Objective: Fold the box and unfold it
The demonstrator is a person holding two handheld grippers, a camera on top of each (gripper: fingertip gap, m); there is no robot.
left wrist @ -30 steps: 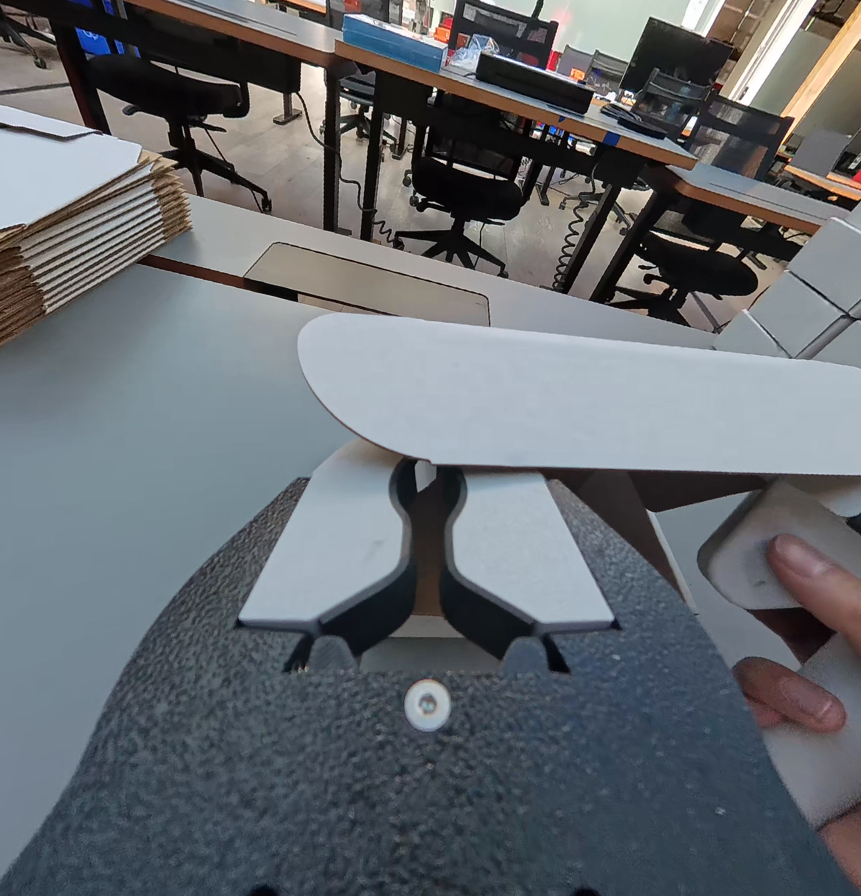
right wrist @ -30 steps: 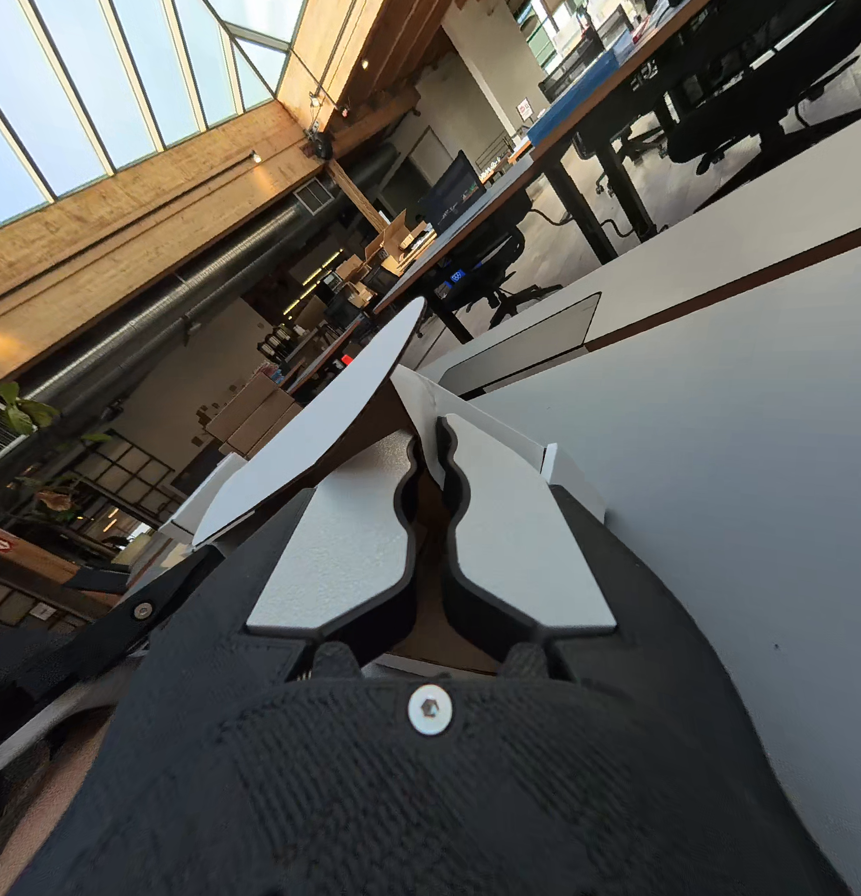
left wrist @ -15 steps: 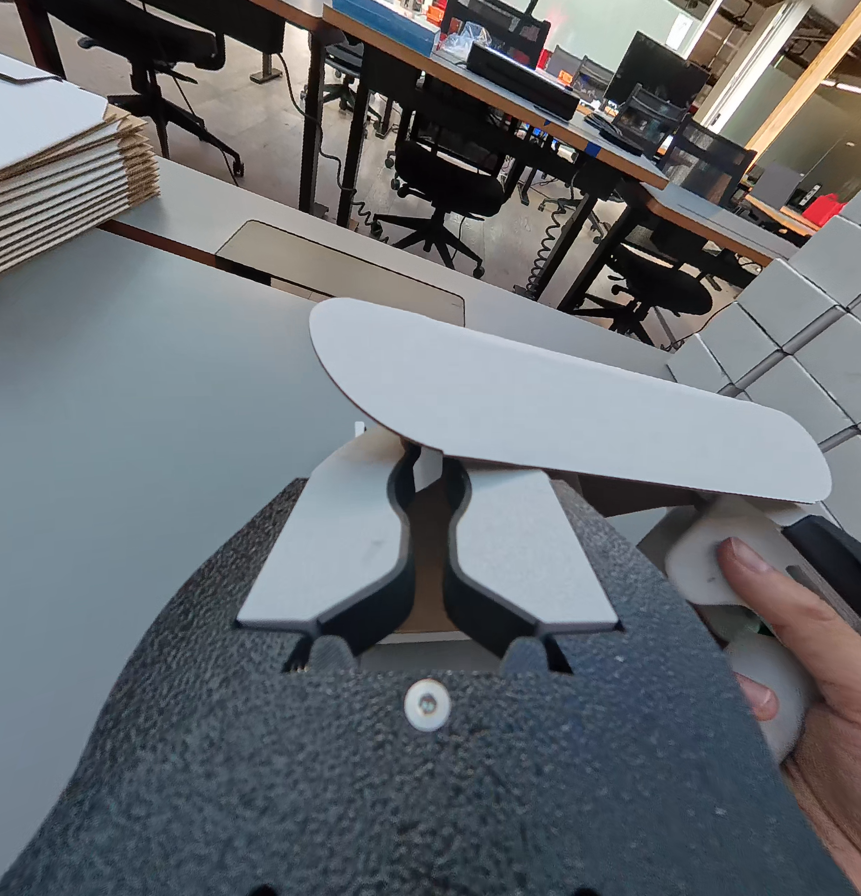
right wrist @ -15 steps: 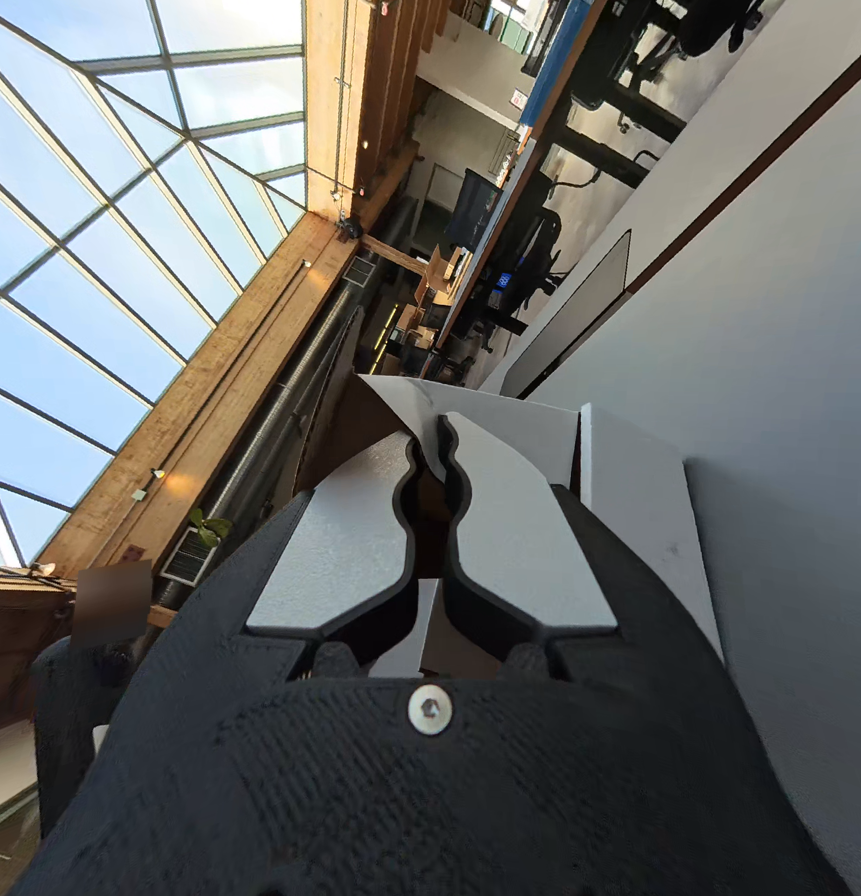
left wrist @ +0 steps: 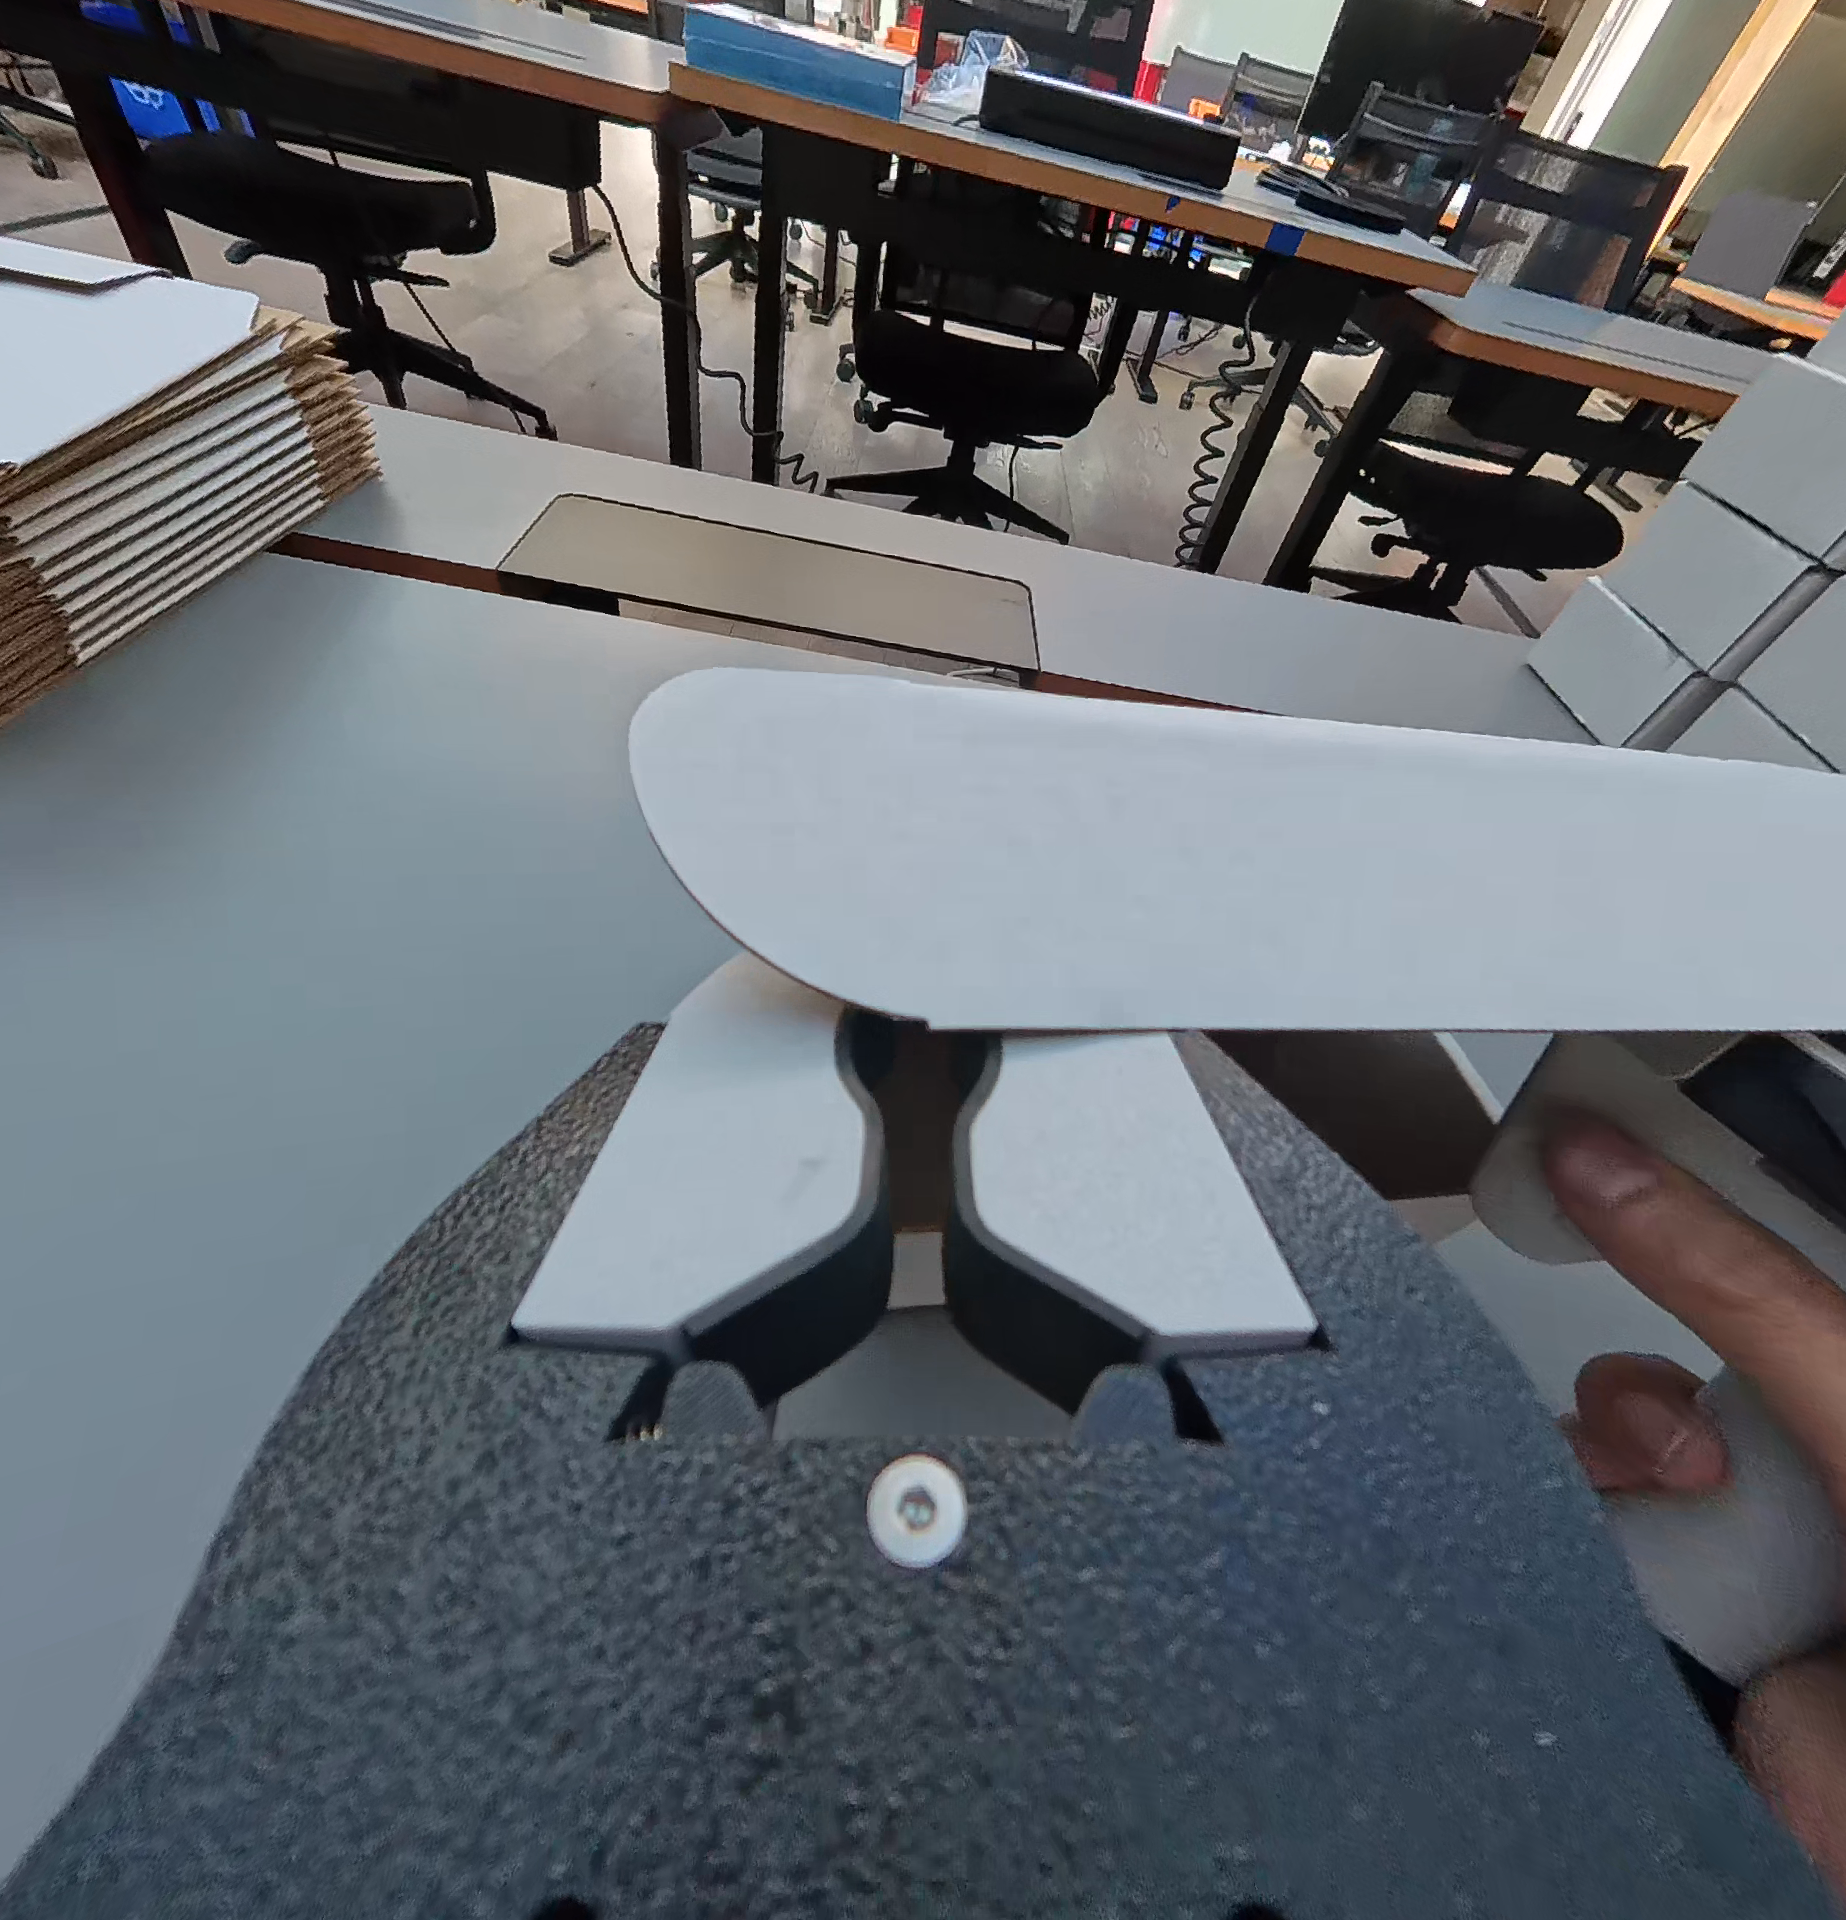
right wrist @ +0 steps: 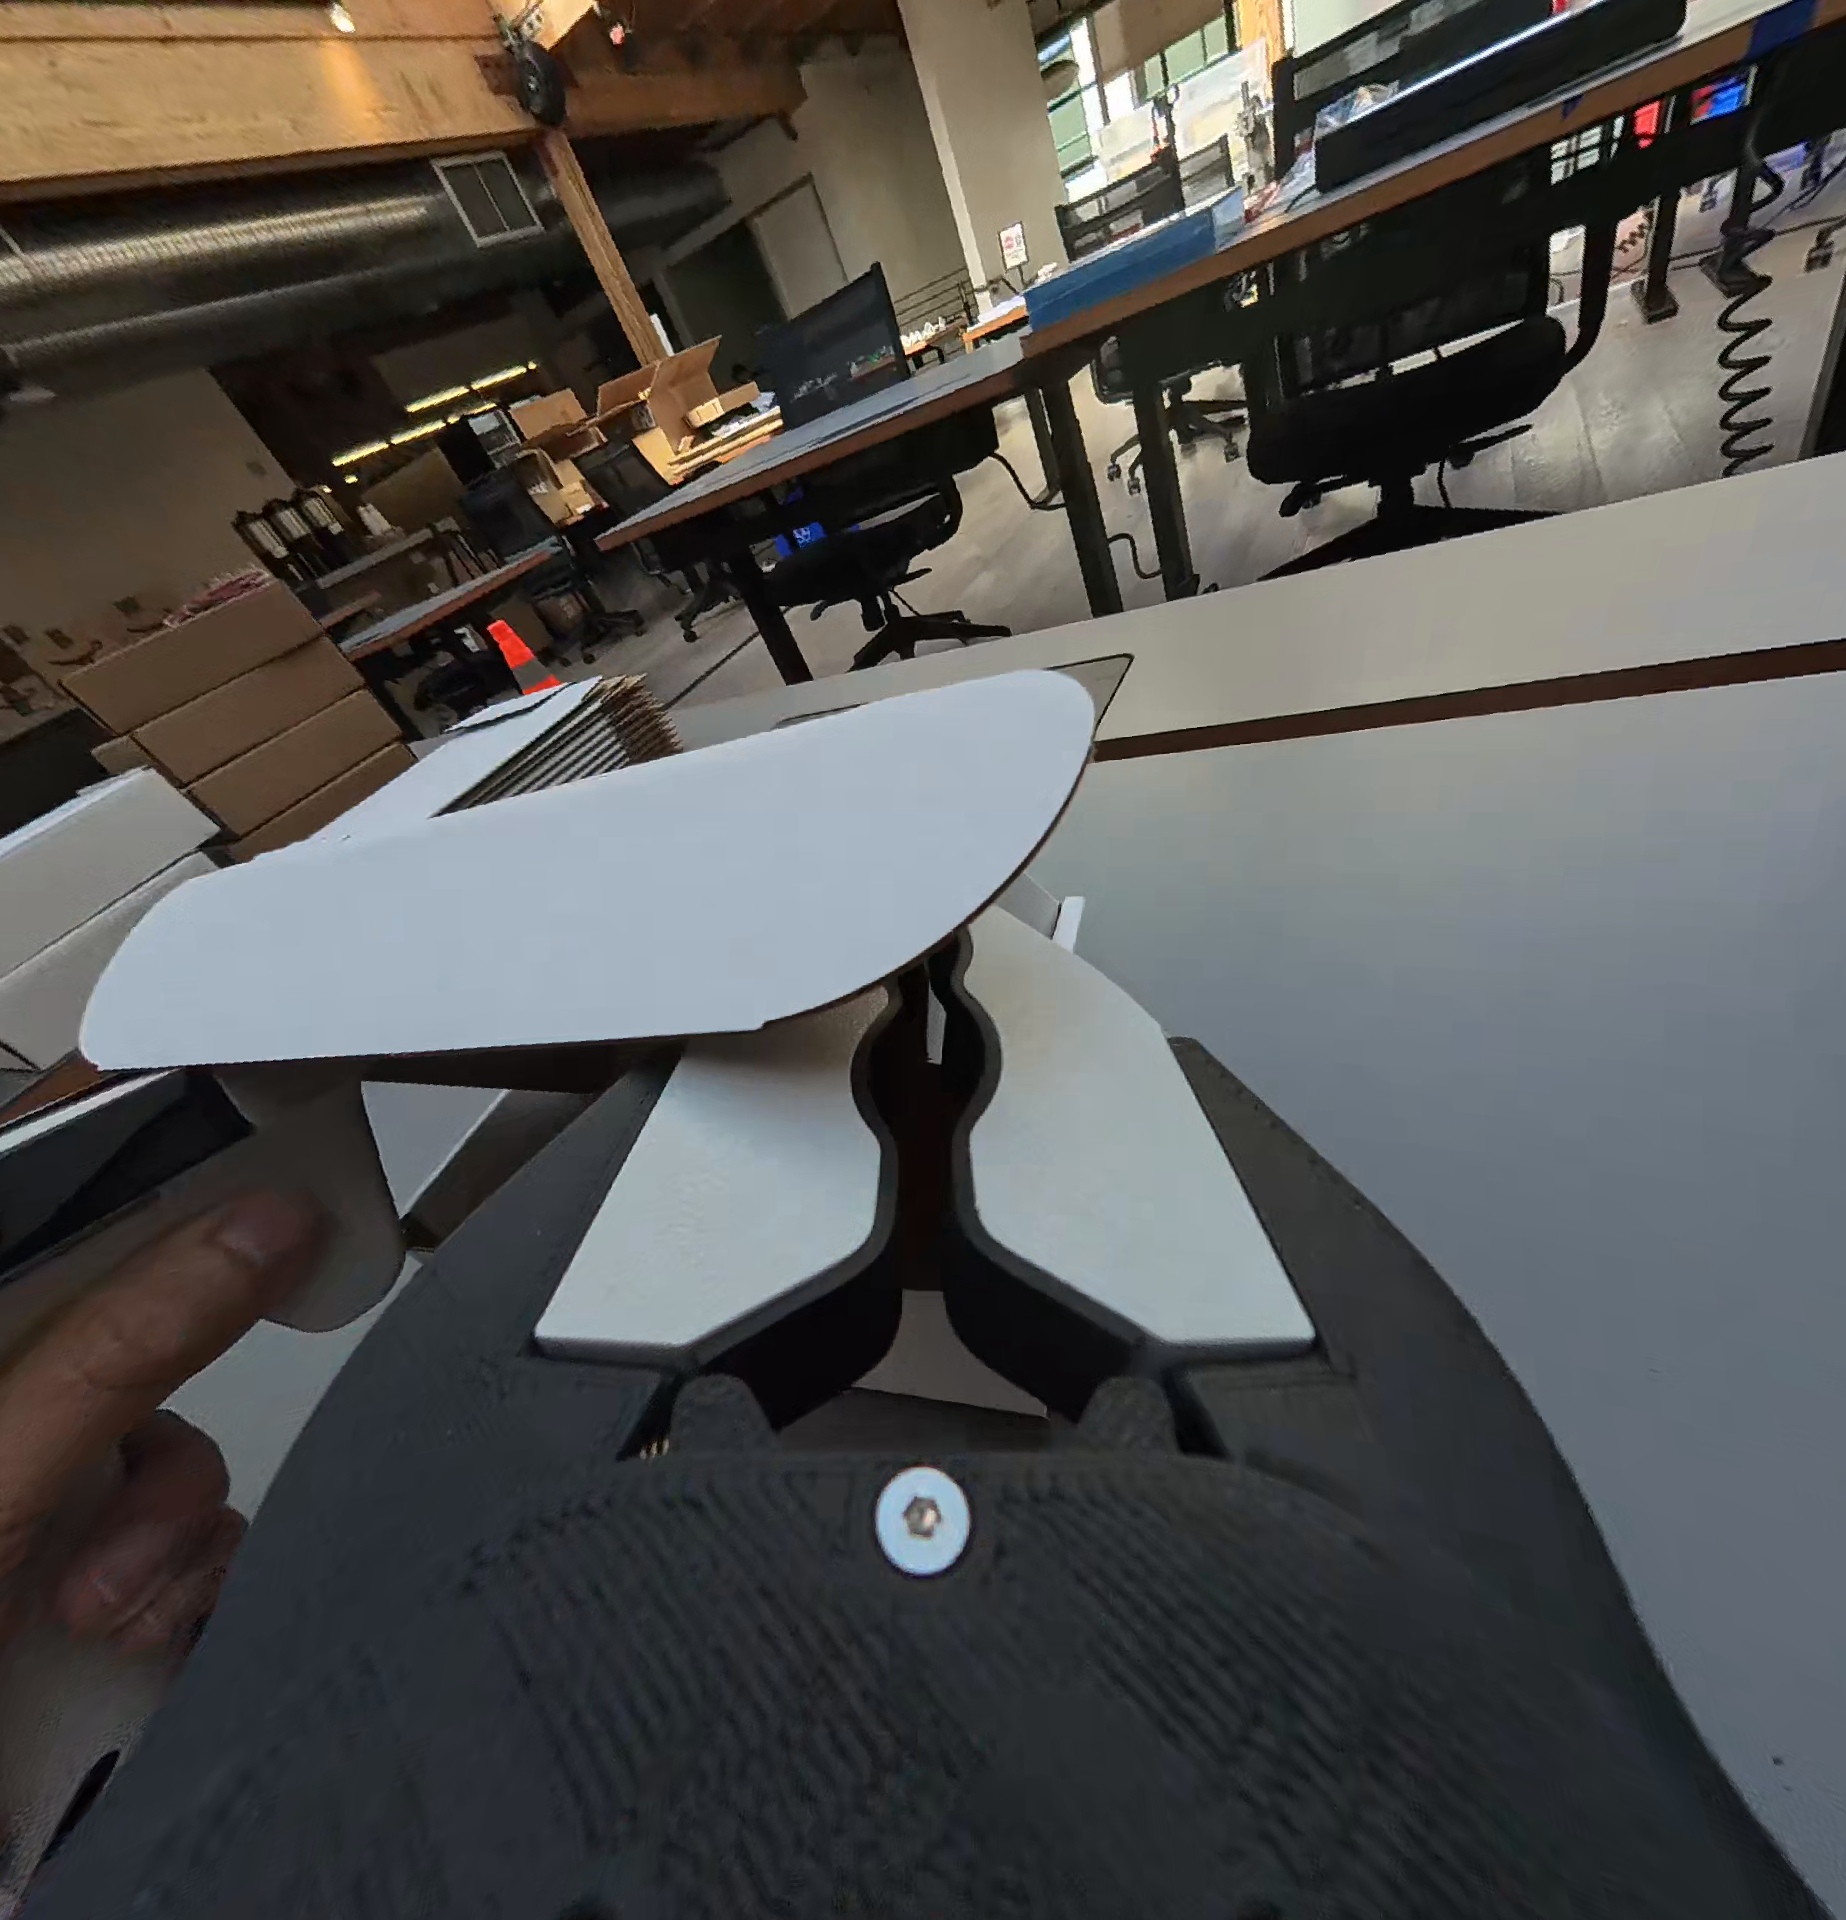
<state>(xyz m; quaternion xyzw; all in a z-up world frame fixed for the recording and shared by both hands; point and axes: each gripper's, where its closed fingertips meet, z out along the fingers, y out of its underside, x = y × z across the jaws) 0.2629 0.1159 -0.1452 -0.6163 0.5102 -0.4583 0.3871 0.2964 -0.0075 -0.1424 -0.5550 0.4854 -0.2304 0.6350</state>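
Observation:
A white cardboard box with a brown inside is held over the grey table [left wrist: 275,935] between both grippers. Its long rounded flap [left wrist: 1210,883] lies nearly level over my left gripper [left wrist: 919,1049] and hides the fingertips. The left jaws are shut on a box wall, with brown card showing between them. In the right wrist view the same flap [right wrist: 586,914] covers my right gripper [right wrist: 924,987], which is shut on the opposite wall. Each view shows the other hand [left wrist: 1708,1351] [right wrist: 119,1403] on the other gripper's handle.
A stack of flat cardboard blanks [left wrist: 119,468] lies at the table's back left. Folded white boxes [left wrist: 1771,582] are piled at the right. A cable hatch [left wrist: 773,582] is set in the table behind the box. Desks and office chairs stand beyond.
The right gripper has rolled from a steep tilt back to level, bringing the box with it. The flap now lies flatter. The left gripper kept its hold and shifted only a little.

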